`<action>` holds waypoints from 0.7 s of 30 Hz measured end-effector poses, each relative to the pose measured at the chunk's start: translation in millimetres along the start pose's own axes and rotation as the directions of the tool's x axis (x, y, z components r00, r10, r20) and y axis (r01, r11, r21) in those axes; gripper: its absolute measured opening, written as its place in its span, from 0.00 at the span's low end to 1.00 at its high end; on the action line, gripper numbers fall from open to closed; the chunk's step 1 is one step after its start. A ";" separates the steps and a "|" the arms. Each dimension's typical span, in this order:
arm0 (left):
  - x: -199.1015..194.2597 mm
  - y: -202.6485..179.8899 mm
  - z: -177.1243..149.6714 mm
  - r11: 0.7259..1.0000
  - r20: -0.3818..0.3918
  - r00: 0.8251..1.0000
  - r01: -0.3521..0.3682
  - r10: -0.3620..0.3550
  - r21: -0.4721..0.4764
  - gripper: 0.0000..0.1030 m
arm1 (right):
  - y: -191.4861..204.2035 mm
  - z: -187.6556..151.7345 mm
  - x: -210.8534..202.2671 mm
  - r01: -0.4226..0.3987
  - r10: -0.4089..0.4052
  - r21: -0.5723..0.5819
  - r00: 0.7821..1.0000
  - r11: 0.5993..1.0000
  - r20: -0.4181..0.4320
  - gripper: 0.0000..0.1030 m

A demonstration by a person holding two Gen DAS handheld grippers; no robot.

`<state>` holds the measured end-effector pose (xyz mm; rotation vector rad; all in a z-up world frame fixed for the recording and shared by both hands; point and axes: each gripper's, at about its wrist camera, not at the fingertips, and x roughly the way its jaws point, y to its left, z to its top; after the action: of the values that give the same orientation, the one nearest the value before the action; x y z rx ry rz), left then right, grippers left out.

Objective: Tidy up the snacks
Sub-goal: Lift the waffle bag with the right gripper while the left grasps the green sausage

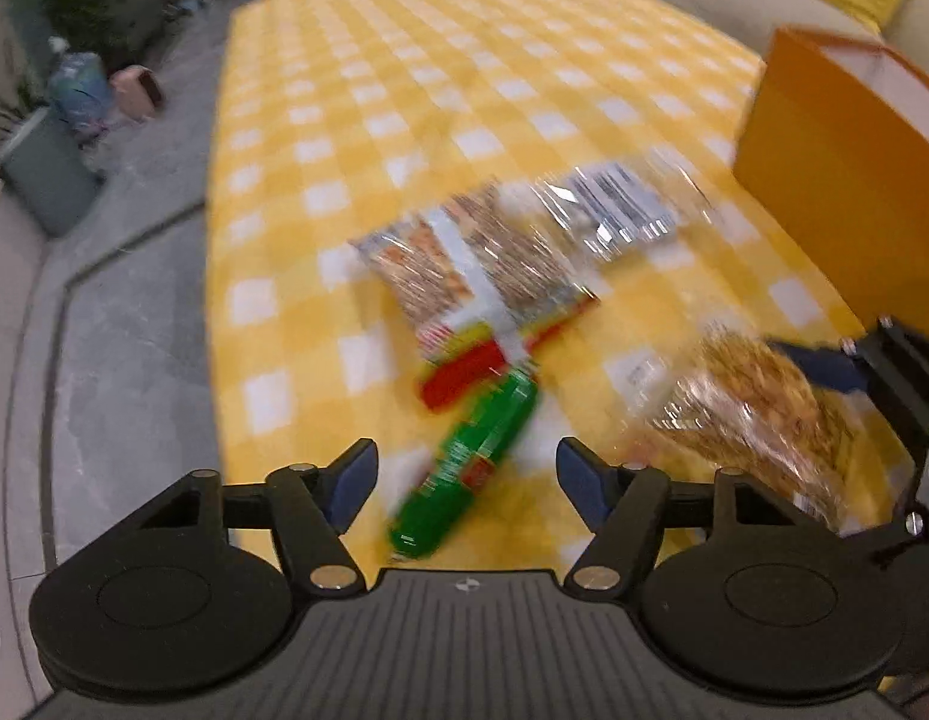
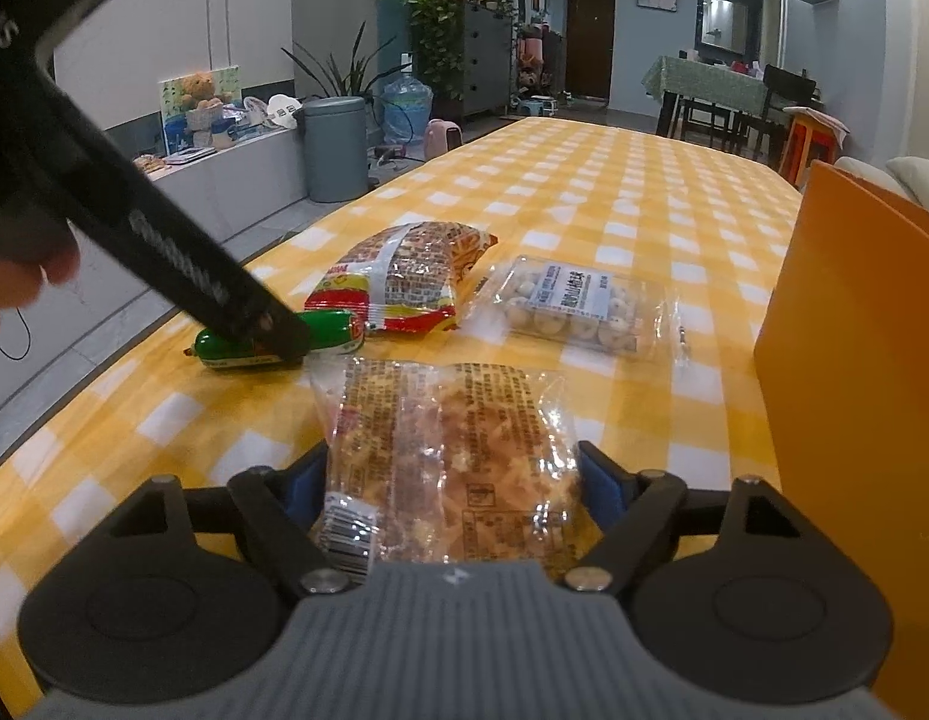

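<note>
So far, nothing had been put away: four snack items lay on the desk point(image 2: 644, 204), which was covered by a yellow checked cloth; the orange box point(image 2: 854, 360) stood at the right edge, its interior hidden.

- Green sausage stick point(image 1: 464, 468): nearest the left side, lying between the fingers of the left tongs point(image 1: 467, 483), which stood wide and, as far as the blur allowed, not pressing it.
- Red-and-yellow noodle packet point(image 2: 398, 282): flat, just behind the sausage.
- Clear tray of round sweets point(image 2: 572, 306): beside the packet, near the box.
- Clear bag of golden crisps point(image 2: 446, 450): nearest the right tongs point(image 2: 452, 480), whose fingers flanked it; grip uncertain.

Judged remaining: all four to be sorted, probably into the box.
</note>
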<state>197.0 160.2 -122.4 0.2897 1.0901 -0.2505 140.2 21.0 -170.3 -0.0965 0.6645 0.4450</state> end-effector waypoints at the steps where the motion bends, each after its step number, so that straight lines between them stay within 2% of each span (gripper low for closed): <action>1: 3.2 -4.3 0.2 1.000 -0.007 1.000 -0.014 0.014 0.019 0.71 | -0.2 -0.1 0.0 0.002 -0.002 0.000 1.000 1.000 0.001 0.75; 2: 4.7 -6.7 -0.5 0.999 -0.002 1.000 -0.027 0.027 0.028 0.69 | -0.6 -0.2 -0.1 0.003 -0.003 0.001 1.000 1.000 0.002 0.75; 3: 3.5 -8.3 -0.1 0.999 0.015 0.999 -0.031 0.030 0.032 0.57 | -0.7 -0.6 -0.4 0.003 -0.003 0.001 1.000 1.000 0.002 0.75; 4: 3.9 -9.6 -0.5 0.999 0.017 1.000 -0.024 0.024 0.028 0.51 | -0.4 -0.7 -0.8 0.004 -0.004 0.001 1.000 1.000 0.003 0.75; 5: 3.4 -9.4 -0.9 1.000 0.017 1.000 -0.021 0.020 0.009 0.36 | 0.1 -0.7 -1.3 0.004 -0.004 0.000 1.000 1.000 0.003 0.75; 6: 3.3 -10.1 -1.1 1.000 0.016 1.000 -0.024 0.024 -0.006 0.32 | 0.1 -0.8 -1.3 0.004 -0.004 0.000 1.000 1.000 0.003 0.75; 9: 2.6 -10.9 -0.5 0.998 0.006 1.000 -0.029 0.029 -0.047 0.28 | 0.5 -1.6 -2.3 0.005 -0.005 -0.001 1.000 1.000 0.005 0.74; 11: 0.0 -5.9 -1.4 0.993 -0.001 1.000 0.001 -0.001 -0.118 0.27 | 0.6 -2.2 -3.8 0.008 -0.008 -0.002 1.000 1.000 0.009 0.72; 13: -10.0 4.0 -3.9 0.982 0.010 0.999 0.032 -0.031 -0.188 0.26 | 1.4 -3.5 -5.7 0.009 -0.009 -0.005 1.000 1.000 0.012 0.71; 17: -33.8 15.0 -8.1 0.955 0.032 0.999 0.040 -0.032 -0.293 0.24 | 0.6 -2.0 -8.6 0.013 -0.013 -0.013 1.000 1.000 0.006 0.69; 21: -65.3 10.5 -11.5 0.956 0.099 0.995 0.037 -0.008 -0.292 0.24 | -1.9 0.2 -13.5 0.019 -0.019 0.015 1.000 1.000 0.002 0.69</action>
<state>162.2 177.8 -67.7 -0.0013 1.0189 -0.1184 131.7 14.3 -161.9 -0.0878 0.6639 0.4218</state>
